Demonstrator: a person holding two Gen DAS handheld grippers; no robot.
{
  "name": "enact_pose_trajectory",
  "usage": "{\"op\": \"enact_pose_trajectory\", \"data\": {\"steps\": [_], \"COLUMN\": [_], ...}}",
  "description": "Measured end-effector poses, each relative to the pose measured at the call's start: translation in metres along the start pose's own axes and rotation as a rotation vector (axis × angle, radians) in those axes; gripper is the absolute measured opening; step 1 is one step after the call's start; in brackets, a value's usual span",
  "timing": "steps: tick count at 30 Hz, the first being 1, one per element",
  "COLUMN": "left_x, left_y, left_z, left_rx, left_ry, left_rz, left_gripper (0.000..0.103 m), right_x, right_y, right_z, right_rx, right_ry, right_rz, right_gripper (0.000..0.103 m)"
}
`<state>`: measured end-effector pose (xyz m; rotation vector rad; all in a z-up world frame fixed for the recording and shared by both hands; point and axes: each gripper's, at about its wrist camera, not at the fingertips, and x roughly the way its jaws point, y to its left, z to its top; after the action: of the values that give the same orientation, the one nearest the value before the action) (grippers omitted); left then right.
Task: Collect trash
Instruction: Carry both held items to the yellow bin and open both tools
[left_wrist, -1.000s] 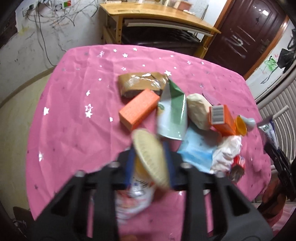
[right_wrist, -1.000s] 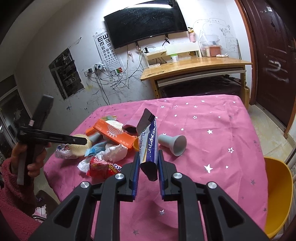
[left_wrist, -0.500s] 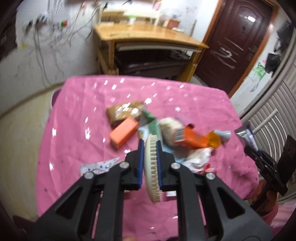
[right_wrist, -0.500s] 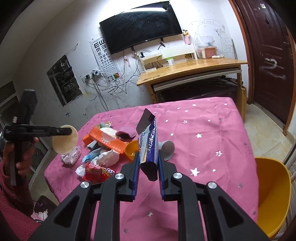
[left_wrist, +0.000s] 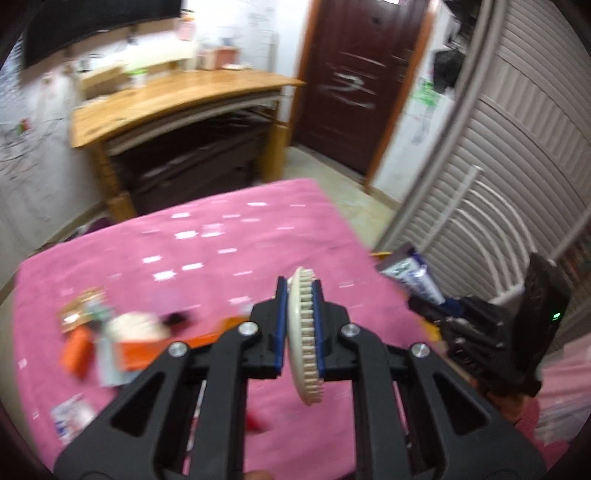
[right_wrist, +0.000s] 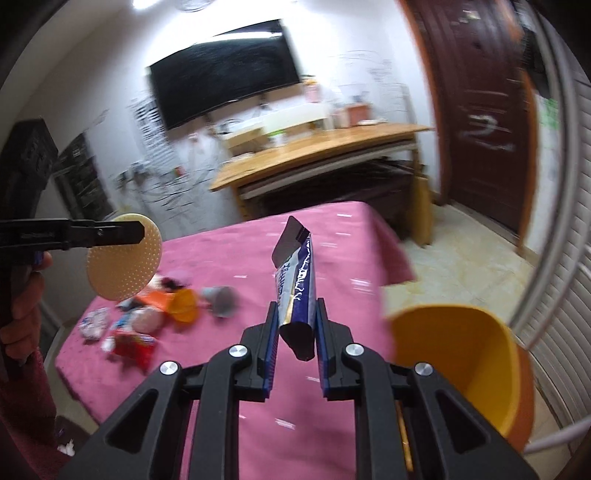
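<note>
A: Left wrist view?
B: Left gripper clamped edge-on on a round cream studded disc, held clear above the pink star-print tablecloth. Blurred pile of wrappers and orange boxes lies on the cloth at the left. Right gripper at the right edge, pinching a blue-and-silver foil wrapper.
A: Right wrist view?
B: Right gripper narrow, closed on the foil wrapper, which stands upright. Yellow plastic bin just beside it on the right, off the table edge. Left gripper at the left, holding the disc above the litter.
</note>
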<state>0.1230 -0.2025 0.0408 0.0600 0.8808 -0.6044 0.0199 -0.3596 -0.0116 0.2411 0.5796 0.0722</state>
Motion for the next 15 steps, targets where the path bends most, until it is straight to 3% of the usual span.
{"op": "enact_pose_trajectory", "data": {"steps": [6, 12, 15], "left_x": [0.077, 0.149, 0.167], "left_y": [-0.07, -0.12, -0.135], "left_z": [0.015, 0.015, 0.015], "left_rx": [0.034, 0.047, 0.065], "left_ry": [0.084, 0.179, 0.198], "left_rz": [-0.085, -0.068, -0.055], "left_gripper": [0.011, 0.01, 0.016], "right_x": [-0.02, -0.028, -0.011], "right_y": [-0.068, -0.106, -0.119], "right_z": [-0.017, -0.029, -0.039], "right_rx": [0.112, 0.179, 0.207], "right_ry": [-0.025, -0.028, 0.033], "right_rz": [-0.196, -0.222, -0.198], "right_gripper": [0.011, 0.012, 0.012]}}
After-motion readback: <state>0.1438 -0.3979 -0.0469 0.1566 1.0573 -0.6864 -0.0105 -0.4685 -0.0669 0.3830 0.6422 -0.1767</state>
